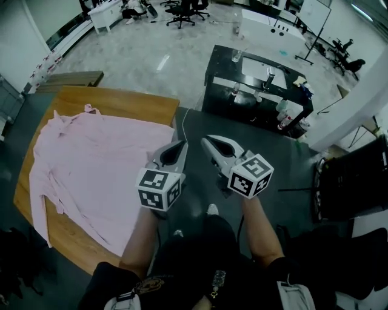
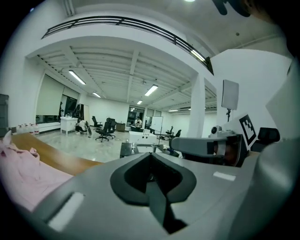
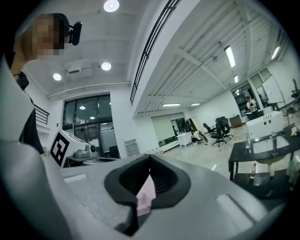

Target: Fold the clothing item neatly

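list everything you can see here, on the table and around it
shirt: one, pink, spread on the wooden table
wooden table: one, brown, left
desk: one, black, upper right
office chairs: several, black, far end of the room
left hand-held gripper: one, grey, shut, empty, by the table's right edge
right hand-held gripper: one, grey, shut, beside the left one
forearms: two, bottom centre

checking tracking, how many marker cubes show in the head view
2: one marker cube on the left gripper, by the pink shirt; the other on the right gripper, right of it.
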The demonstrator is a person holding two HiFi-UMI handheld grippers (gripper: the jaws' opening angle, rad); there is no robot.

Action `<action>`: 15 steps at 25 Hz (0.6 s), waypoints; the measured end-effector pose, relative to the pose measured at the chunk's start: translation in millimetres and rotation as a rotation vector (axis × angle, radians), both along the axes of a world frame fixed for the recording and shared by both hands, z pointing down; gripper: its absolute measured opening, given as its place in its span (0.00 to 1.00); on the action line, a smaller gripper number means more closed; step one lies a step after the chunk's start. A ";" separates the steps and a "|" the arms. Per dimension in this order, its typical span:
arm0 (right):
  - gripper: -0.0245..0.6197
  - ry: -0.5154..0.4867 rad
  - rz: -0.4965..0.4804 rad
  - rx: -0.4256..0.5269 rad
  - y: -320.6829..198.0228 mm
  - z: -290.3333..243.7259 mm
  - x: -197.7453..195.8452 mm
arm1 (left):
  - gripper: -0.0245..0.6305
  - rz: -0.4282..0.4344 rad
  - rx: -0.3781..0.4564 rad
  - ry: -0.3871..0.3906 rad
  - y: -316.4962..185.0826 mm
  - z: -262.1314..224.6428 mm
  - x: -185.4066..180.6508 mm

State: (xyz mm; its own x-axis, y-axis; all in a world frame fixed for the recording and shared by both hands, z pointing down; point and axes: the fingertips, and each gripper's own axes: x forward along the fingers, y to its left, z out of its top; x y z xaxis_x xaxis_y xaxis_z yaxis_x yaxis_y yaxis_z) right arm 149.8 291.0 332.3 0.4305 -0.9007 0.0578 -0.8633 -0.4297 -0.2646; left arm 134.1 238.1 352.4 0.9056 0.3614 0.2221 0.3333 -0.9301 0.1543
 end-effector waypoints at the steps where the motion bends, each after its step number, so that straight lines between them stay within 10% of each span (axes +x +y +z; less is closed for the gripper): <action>1: 0.04 -0.004 -0.042 0.006 -3.2 0.0 8.6 | 0.05 -0.039 0.008 -0.008 -2.7 0.9 7.2; 15: 0.04 -0.068 -0.660 0.033 -137.7 21.0 -7.2 | 0.05 -0.628 0.058 -0.111 -121.0 19.1 -34.3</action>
State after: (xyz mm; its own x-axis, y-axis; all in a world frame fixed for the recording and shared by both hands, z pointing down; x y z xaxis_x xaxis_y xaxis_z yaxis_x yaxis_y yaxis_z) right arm 142.5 153.3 353.3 -0.2161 -0.9758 0.0332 -0.9233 0.1932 -0.3321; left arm 99.8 117.1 371.5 0.9113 -0.2464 0.3298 -0.2933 -0.9508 0.1001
